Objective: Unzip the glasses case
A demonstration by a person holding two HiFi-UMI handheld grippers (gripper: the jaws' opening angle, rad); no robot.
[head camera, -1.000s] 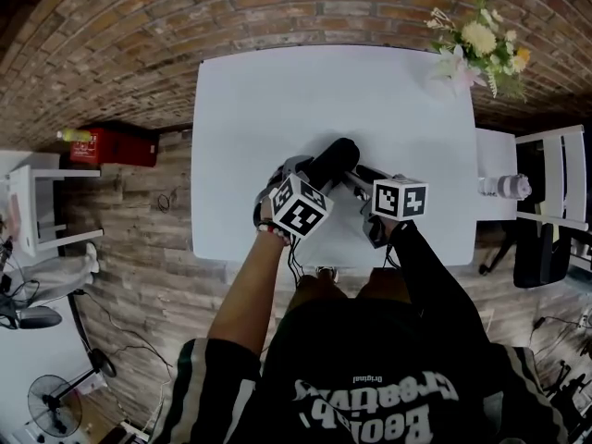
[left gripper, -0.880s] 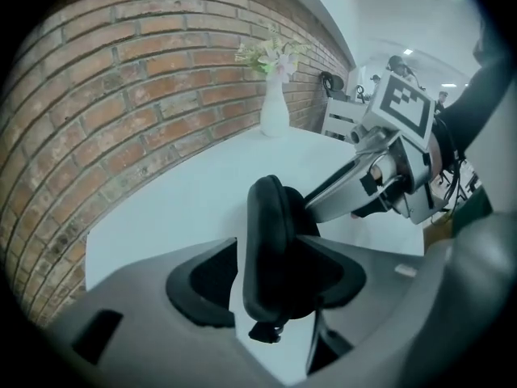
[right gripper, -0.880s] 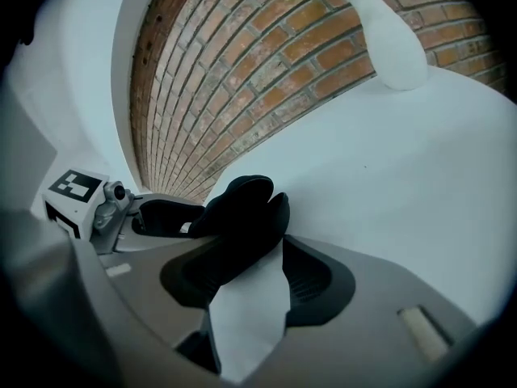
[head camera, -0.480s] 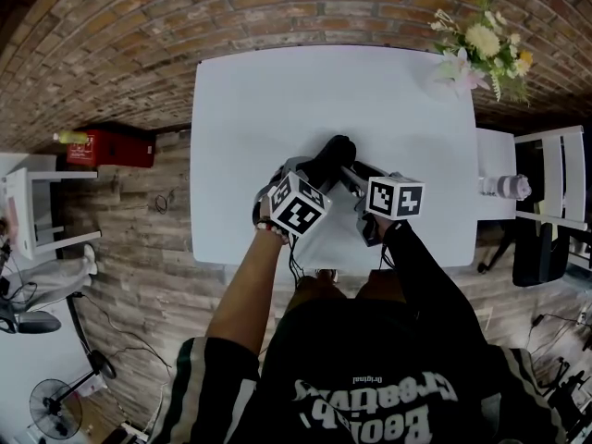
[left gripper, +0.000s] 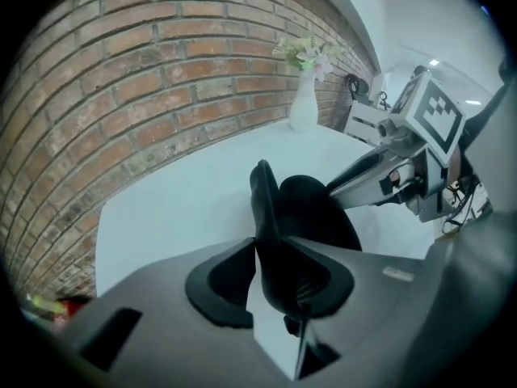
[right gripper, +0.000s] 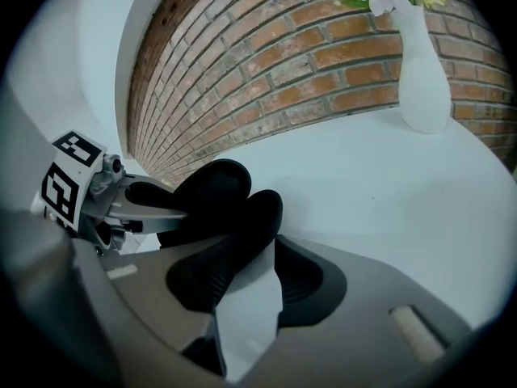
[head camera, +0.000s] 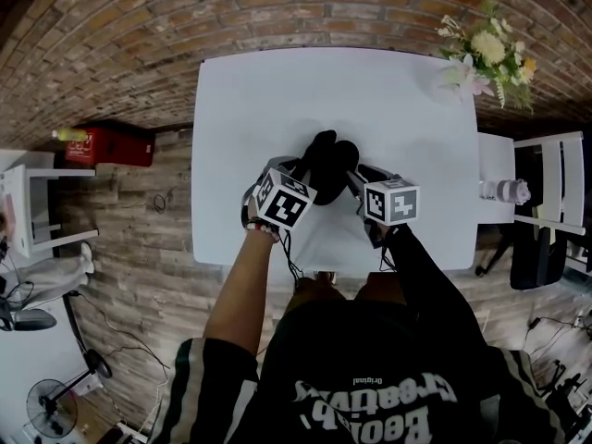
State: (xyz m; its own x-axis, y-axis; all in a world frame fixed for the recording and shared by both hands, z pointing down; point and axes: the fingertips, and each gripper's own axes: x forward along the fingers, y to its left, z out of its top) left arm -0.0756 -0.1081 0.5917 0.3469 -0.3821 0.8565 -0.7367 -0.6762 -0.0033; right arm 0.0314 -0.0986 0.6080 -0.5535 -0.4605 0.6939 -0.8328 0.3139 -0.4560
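The black glasses case [head camera: 329, 159] lies mid-table, spread into two rounded halves. My left gripper [head camera: 311, 170] reaches it from the left, and one half [left gripper: 265, 208] stands edge-on between its pads [left gripper: 220, 285]; the jaws are closing and touch it. My right gripper [head camera: 346, 172] comes in from the right. The other half [right gripper: 246, 221] lies between its closing jaws, resting on the left pad [right gripper: 202, 277] and touching the right one. Each gripper view shows the opposite gripper [left gripper: 380, 168] [right gripper: 133, 204] at the case.
The white table [head camera: 277, 100] carries a white vase of flowers [head camera: 481, 54] at its far right corner. A white chair [head camera: 555, 178] and a bottle [head camera: 504, 189] stand to the right. A red box [head camera: 111, 144] lies on the floor at left.
The left gripper has moved left and away from the person with one half of the case. The case, one long shape before, now shows two spread halves. The right gripper has barely moved.
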